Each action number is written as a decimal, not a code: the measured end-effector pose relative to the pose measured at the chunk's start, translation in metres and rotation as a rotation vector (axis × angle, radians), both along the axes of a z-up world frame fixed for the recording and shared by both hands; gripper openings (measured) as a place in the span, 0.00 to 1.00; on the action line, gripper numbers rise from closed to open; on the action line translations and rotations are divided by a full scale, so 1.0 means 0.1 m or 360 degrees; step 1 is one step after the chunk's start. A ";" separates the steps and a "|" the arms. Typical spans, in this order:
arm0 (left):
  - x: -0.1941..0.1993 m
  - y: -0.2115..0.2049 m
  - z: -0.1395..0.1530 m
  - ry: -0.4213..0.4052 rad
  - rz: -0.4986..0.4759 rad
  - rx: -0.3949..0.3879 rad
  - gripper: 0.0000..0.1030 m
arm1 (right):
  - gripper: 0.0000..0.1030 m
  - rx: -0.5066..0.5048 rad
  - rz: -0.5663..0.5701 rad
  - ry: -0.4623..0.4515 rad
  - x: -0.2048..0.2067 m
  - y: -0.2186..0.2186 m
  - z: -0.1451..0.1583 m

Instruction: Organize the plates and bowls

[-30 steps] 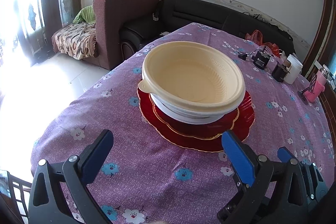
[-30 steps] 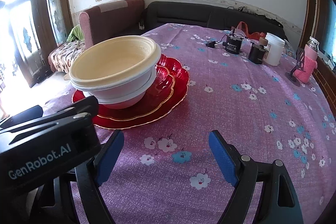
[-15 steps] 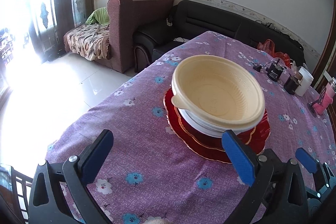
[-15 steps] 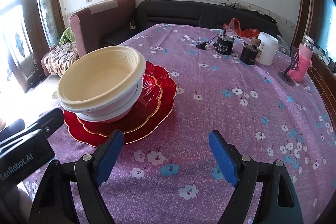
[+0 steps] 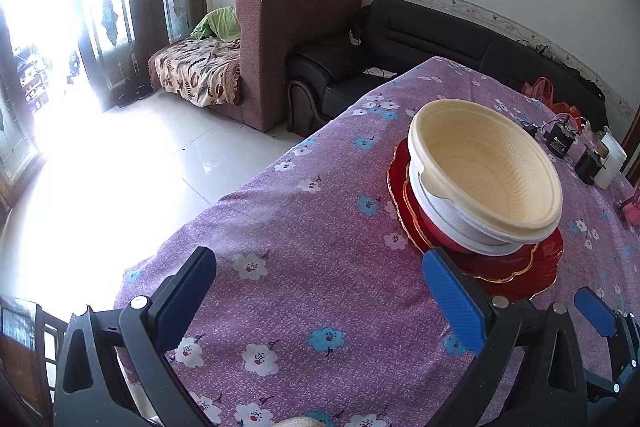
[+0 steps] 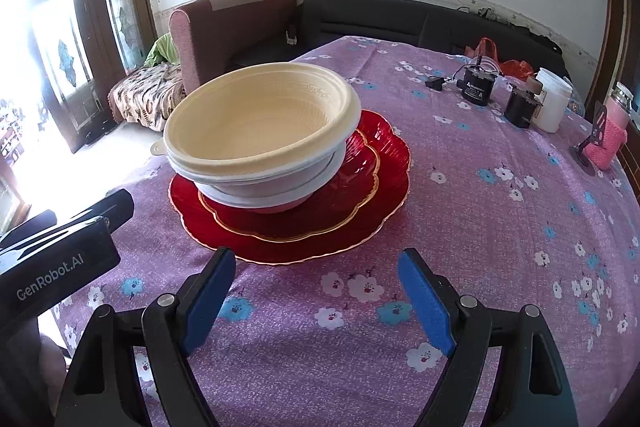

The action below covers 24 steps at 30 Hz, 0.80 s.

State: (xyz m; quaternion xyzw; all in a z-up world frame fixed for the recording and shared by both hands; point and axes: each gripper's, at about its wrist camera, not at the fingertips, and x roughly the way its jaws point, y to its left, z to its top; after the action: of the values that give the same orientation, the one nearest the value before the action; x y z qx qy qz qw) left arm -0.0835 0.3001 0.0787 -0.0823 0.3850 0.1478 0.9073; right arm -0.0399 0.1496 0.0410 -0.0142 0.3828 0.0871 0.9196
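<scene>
Floral cloth (image 6: 500, 227) bears ribbed cream bowl (image 6: 260, 123), scalloped red plates (image 6: 360, 203).

The stack of bowls (image 6: 260, 143) on red plates (image 6: 384, 195) occupies the near-left part of the tablecloth (image 6: 500, 235); bare cloth lies between it and both grippers (left (image 5: 320, 291), right (image 6: 316, 291), jaws spread, nothing between them). To the stack's right, the cloth is unobstructed. Obstacles cluster along the far right edge: black motors (image 6: 478, 89), a white jar (image 6: 552, 99) and a pink-sleeved bottle (image 6: 612, 131).
</scene>
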 end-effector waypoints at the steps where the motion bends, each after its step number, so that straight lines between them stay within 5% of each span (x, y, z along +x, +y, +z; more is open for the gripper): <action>1: 0.01 -0.02 0.00 0.0003 -0.0006 -0.0006 1.00 | 0.85 -0.0006 0.0001 0.0000 0.00 0.00 0.00; 13: 0.17 -0.80 0.27 -0.0058 -0.0328 0.0054 1.00 | 0.84 0.0076 -0.0247 0.0030 -0.02 -0.62 -0.02; 24: 0.14 -0.98 0.37 -0.0087 -0.0349 0.0128 1.00 | 0.85 0.0139 -0.0236 -0.0004 -0.09 -0.75 0.01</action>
State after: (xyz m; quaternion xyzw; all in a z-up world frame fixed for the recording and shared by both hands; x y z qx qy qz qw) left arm -0.0697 0.2025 0.1162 -0.0072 0.3604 0.0608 0.9308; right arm -0.0488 0.0748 0.0422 0.0543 0.3776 0.0354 0.9237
